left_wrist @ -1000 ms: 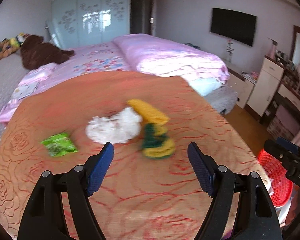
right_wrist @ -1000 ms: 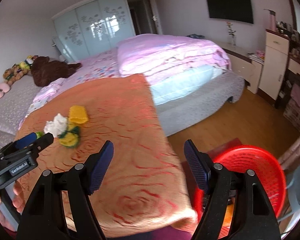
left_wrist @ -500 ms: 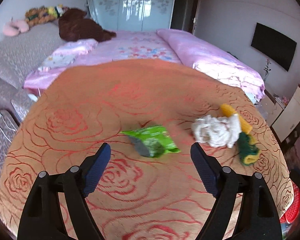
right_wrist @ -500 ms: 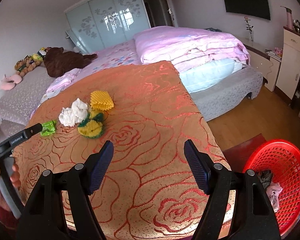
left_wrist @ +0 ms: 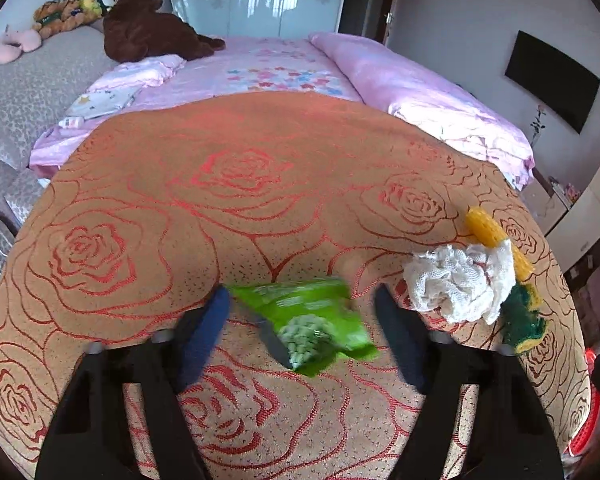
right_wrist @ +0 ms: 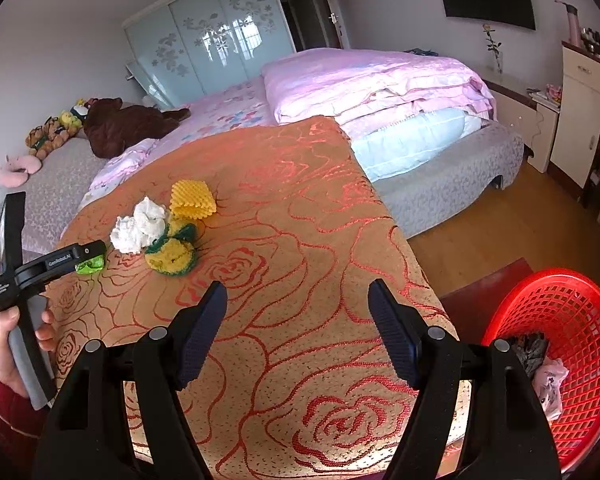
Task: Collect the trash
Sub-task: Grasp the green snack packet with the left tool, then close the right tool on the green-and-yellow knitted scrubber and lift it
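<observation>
A green snack wrapper (left_wrist: 312, 320) lies on the orange rose-patterned cloth (left_wrist: 240, 184). My left gripper (left_wrist: 302, 334) is open, its fingers on either side of the wrapper, not closed on it. The wrapper also shows in the right wrist view (right_wrist: 89, 266), partly behind the left gripper's body. A crumpled white tissue (left_wrist: 460, 284) lies to the wrapper's right, with a yellow sponge (left_wrist: 496, 236) and a green-yellow scrubber (left_wrist: 522, 320). My right gripper (right_wrist: 298, 334) is open and empty above the cloth's near right part. A red basket (right_wrist: 560, 360) stands on the floor at right.
The basket holds some trash. A bed with pink quilts (right_wrist: 380, 80) lies beyond the cloth. Stuffed toys (left_wrist: 140, 32) sit at the bed's far left. Cabinets (right_wrist: 580, 112) stand along the right wall. The wooden floor (right_wrist: 480, 240) lies between bed and basket.
My left gripper swung left from the tissue and sponges and came down around the green wrapper. My right gripper turned left and now looks over the cloth.
</observation>
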